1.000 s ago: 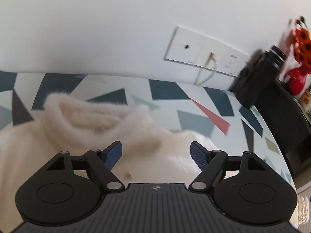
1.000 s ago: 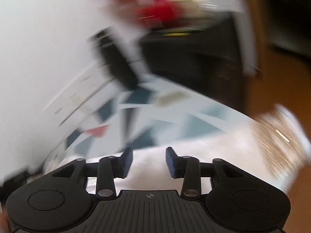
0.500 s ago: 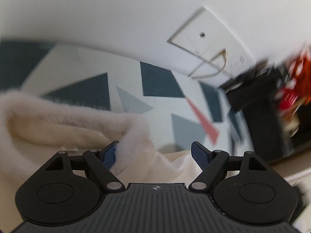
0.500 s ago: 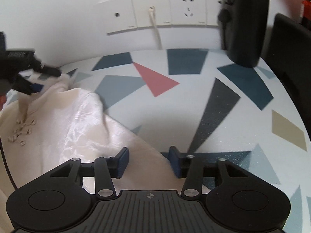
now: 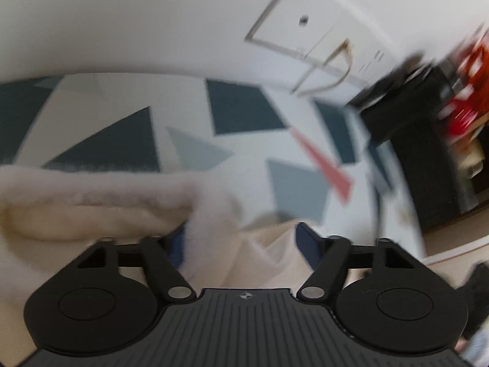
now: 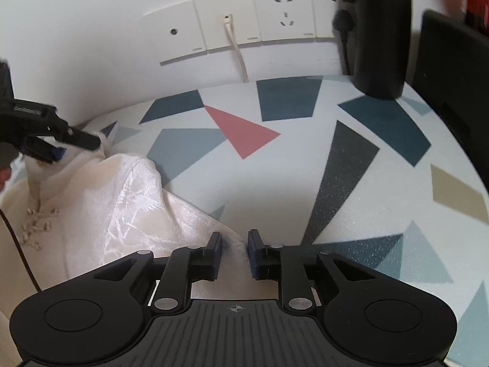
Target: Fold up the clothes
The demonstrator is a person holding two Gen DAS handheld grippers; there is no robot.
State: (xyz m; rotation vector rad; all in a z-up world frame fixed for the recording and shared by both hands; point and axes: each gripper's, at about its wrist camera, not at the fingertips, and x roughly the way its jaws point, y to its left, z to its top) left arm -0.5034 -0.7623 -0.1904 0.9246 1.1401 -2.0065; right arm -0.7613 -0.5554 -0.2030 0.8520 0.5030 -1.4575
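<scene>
the cream fleece top (image 6: 101,202) is lying on the patterned counter (image 6: 305,165), the left gripper (image 5: 241,241) narrowing its fingers around the furry collar (image 5: 91,192) beside the right gripper (image 6: 233,250) pinching the shoulder edge, seemingly readying a fold.

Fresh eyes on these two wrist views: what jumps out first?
The cream fluffy garment heaped at the left of the table, with the right claw closing on its near edge and the left claw at its furry collar. Next, the tablecloth with bold blue, grey and pink triangles, and the row of wall sockets behind it.
</scene>
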